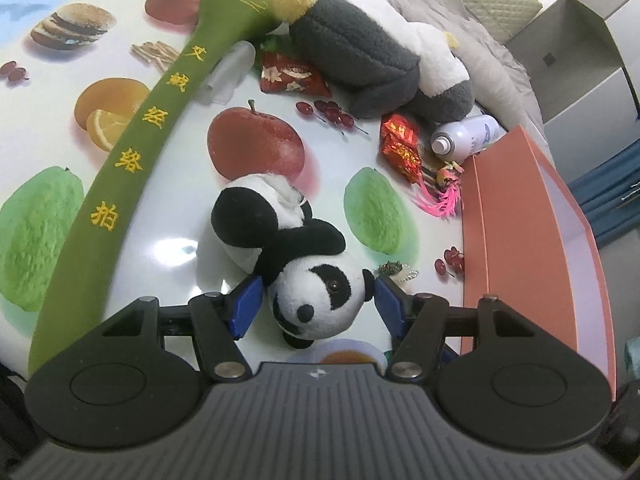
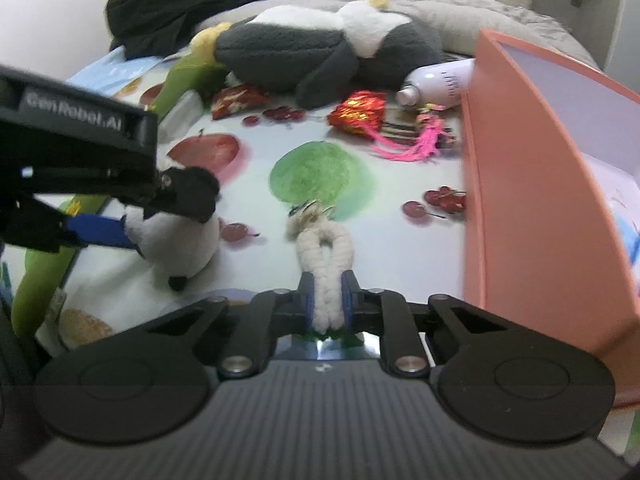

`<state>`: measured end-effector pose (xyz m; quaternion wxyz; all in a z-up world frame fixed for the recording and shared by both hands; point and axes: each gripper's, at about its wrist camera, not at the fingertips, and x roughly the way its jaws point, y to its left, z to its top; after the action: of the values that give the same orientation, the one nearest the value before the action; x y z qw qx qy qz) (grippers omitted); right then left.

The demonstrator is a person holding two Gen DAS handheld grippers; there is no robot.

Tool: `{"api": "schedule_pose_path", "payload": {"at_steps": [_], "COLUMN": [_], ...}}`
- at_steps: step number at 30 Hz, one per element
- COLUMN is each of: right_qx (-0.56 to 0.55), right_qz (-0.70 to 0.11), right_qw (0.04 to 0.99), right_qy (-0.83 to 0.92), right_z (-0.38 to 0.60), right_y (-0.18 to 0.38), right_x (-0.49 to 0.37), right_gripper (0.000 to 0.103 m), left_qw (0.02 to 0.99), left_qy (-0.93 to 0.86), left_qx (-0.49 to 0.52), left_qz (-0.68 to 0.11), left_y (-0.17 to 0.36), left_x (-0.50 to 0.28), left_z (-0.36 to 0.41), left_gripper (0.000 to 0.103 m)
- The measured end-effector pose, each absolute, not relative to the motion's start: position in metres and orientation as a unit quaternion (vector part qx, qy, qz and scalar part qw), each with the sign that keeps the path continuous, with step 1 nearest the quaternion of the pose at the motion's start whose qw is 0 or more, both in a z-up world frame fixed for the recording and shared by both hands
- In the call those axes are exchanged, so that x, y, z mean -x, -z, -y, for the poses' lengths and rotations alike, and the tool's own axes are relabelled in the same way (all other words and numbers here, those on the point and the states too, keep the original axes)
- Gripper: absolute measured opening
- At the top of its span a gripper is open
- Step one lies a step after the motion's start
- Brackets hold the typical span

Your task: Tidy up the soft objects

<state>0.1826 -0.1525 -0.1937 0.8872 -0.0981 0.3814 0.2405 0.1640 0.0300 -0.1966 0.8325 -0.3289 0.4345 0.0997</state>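
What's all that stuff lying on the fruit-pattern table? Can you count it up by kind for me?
Plush toys: 3 (panda, grey-and-white animal, long green one)
Red foil packets: 2 ()
White bottle: 1
White rope loop: 1
Pink tassel charm: 1
Orange box: 1
Total: 9

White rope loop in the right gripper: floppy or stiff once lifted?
Probably floppy: the braided rope loop looks like soft cotton and lies limp on the table. The right gripper pinches only one end, so the free end with the metal clip would likely droop and swing. Likely light, hardly slippery.
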Motion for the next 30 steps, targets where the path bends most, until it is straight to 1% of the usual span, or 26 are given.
{"api": "schedule_pose_path", "payload": {"at_steps": [5,9,18,23,30], "right_qx": [0.086,0.075,0.048,0.044,0.024], "right_qz": [-0.384,-0.388,-0.382,-0.371,-0.362], "right_qw": [0.891,0.890,0.893,0.896,0.900], "right_qy": [-0.228,-0.227,-0.234,-0.239,-0.242], "right_z": [0.158,0.162,0.170,0.172,0.183], "right_y": [0.191,0.187,0.163,0.147,0.120], "right_x": [-0.179,-0.179,-0.176,-0.176,-0.184], "right_gripper": [0.017,0.016,0.016,0.015,0.015], "left_qw": [0.837,0.847,0.864,0.873,0.877], "left_qy": [-0.097,-0.084,-0.054,-0.037,-0.022], "left_qx": [0.323,0.305,0.249,0.223,0.213], "left_qz": [-0.431,-0.428,-0.434,-0.433,-0.430], "left_y": [0.198,0.193,0.180,0.164,0.135], "left_x": [-0.166,-0.166,-0.168,-0.169,-0.180], "left_z": [-0.031,-0.031,-0.024,-0.017,-0.011], "left_gripper": [0.065,0.054,0.052,0.051,0.050]}}
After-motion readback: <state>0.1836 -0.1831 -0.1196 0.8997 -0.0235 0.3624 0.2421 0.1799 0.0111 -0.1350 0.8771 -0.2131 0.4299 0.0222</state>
